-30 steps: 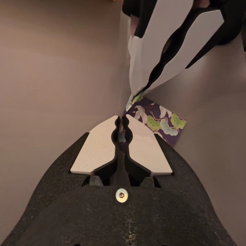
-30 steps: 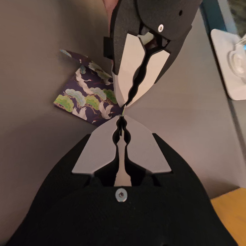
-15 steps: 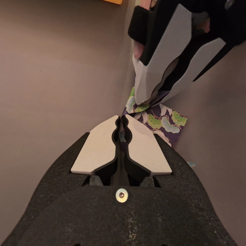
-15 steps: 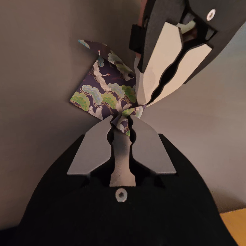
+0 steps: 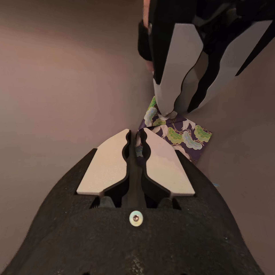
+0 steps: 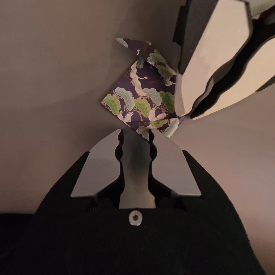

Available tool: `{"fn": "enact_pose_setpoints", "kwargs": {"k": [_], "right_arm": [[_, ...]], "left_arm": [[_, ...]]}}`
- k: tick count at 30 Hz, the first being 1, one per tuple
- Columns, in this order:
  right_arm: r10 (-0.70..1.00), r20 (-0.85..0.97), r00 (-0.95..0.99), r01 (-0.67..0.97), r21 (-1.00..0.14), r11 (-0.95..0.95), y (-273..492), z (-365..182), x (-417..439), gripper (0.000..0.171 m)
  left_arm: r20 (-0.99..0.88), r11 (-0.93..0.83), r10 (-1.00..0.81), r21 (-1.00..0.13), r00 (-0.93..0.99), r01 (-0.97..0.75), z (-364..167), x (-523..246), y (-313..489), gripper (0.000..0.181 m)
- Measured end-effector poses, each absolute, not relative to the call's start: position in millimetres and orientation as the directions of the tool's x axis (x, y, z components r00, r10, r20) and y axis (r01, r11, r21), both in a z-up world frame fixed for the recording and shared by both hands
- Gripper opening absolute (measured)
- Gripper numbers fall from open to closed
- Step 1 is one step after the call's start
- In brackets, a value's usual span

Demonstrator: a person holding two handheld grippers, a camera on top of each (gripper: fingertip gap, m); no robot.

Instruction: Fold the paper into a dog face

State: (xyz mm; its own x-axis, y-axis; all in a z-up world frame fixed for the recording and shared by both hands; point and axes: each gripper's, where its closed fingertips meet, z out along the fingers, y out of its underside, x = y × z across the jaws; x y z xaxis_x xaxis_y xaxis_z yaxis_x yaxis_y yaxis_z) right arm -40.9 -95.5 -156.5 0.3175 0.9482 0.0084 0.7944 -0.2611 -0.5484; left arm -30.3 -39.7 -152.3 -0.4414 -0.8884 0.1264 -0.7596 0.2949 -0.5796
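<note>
Paper sits on the grey surface, partly folded: dark purple sheet with white cranes and green-blue cloud shapes, one corner flap turned up at its far end in the right wrist view. My left tool is nearly closed, only a narrow slit between the tips; a strip of paper shows in that slit, but I can't tell whether the fingers actually clamp it or just hover above it. In the right wrist view that same tool comes in from the upper right with its tips down at the paper's right corner, touching or just above it. My right tool is open, a clear gap between the fingers, nothing held; surface shows through the gap, and the paper's near folded edge lies just ahead of the right-hand tip. From the left wrist view the right tool points down with one tip on the paper's far folded flap.
</note>
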Motion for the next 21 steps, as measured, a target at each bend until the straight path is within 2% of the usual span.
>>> {"fn": "enact_pose_setpoints", "kwargs": {"k": [7, 12, 15, 21], "right_arm": [[0.936, -0.003, 0.352, 0.783, -0.547, -0.296, -94.7, -156.5, -41.4, 0.034], [0.928, -0.037, 0.371, 0.778, -0.533, -0.332, -94.3, -155.9, -41.7, 0.034], [0.913, -0.068, 0.403, 0.757, -0.536, -0.374, -90.1, -155.6, -41.6, 0.028], [0.824, -0.185, 0.536, 0.66, -0.517, -0.545, -82.6, -155.1, -40.5, 0.016]], "left_arm": [[0.136, 0.144, -0.927, -0.733, -0.351, -0.665, -110.1, -63.1, -36.1, 0.013], [0.028, 0.257, -0.929, -0.666, -0.368, -0.7, -137.4, -89.4, -54.6, 0.003], [-0.044, 0.323, -0.927, -0.596, -0.372, -0.735, -156.0, -88.7, -52.2, 0.0], [-0.05, 0.316, -0.933, -0.588, -0.357, -0.744, -157.5, -84.8, -49.1, 0.0]]}}
